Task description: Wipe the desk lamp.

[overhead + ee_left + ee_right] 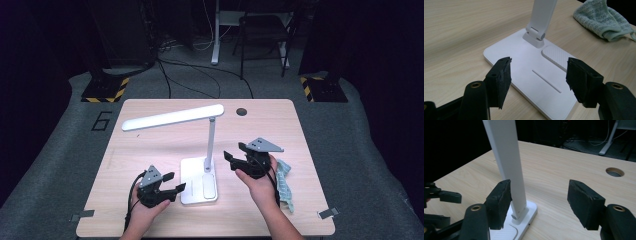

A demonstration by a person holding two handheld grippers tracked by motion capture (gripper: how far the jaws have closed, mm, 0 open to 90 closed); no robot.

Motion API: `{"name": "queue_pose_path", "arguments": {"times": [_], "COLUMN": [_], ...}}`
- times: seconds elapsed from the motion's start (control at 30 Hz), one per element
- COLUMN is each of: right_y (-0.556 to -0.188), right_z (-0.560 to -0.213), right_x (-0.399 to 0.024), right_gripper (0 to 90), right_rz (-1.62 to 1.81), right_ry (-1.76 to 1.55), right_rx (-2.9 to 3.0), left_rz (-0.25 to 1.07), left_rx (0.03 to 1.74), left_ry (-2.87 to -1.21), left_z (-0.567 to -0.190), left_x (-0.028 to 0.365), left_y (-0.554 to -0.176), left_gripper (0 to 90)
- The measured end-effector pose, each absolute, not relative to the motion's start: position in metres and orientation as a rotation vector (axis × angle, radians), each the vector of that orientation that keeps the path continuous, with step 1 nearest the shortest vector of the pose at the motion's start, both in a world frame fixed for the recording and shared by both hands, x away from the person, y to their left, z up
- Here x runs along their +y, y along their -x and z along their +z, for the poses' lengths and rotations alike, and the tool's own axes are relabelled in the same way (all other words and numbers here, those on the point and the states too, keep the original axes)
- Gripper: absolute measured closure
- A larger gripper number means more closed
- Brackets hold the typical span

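Standing on a wooden tabletop (150, 112), a white desk lamp (206, 165) sits between two hand-held tools. Left tool (170, 186) hovers open just beside the lamp's flat base (529, 75). Right tool (235, 152) is open near the upright stem (507, 167), gripping nothing. A number 6 (102, 121) marks the floor.

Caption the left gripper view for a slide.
Left gripper open, fingers poised over the white lamp base; a cloth lies beyond.
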State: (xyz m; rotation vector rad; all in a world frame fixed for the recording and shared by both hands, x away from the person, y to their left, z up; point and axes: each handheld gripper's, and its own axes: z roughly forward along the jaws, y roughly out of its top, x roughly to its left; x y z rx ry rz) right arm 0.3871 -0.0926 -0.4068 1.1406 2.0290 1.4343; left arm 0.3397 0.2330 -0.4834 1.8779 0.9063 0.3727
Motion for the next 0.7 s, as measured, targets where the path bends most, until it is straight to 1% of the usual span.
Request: {"name": "queue_pose_path", "arguments": {"times": [0.07, 0.1, 0.27, 0.33, 0.7], "right_y": [-0.389, -0.389, -0.393, -0.395, -0.399], "right_z": [-0.404, -0.403, -0.399, -0.398, -0.393], "right_x": [-0.088, -0.085, -0.074, -0.070, -0.049], "right_gripper": [37.0, 37.2, 41.7, 44.0, 43.2], "right_rz": [1.437, 1.436, 1.441, 1.443, 1.462], "right_ry": [-1.122, -1.119, -1.080, -1.069, -1.024], "right_rx": [2.038, 2.038, 2.057, 2.066, 2.073], "left_rz": [0.383, 0.367, 0.384, 0.371, 0.386], "left_rx": [0.899, 0.906, 0.898, 0.901, 0.907], "left_ry": [-1.885, -1.888, -1.881, -1.888, -1.879], "left_z": [-0.483, -0.483, -0.482, -0.481, -0.482], "left_x": [0.234, 0.235, 0.237, 0.238, 0.239], "left_y": [-0.340, -0.340, -0.340, -0.339, -0.340], "left_gripper": [36.6, 36.6, 36.6, 36.6, 36.6]}}
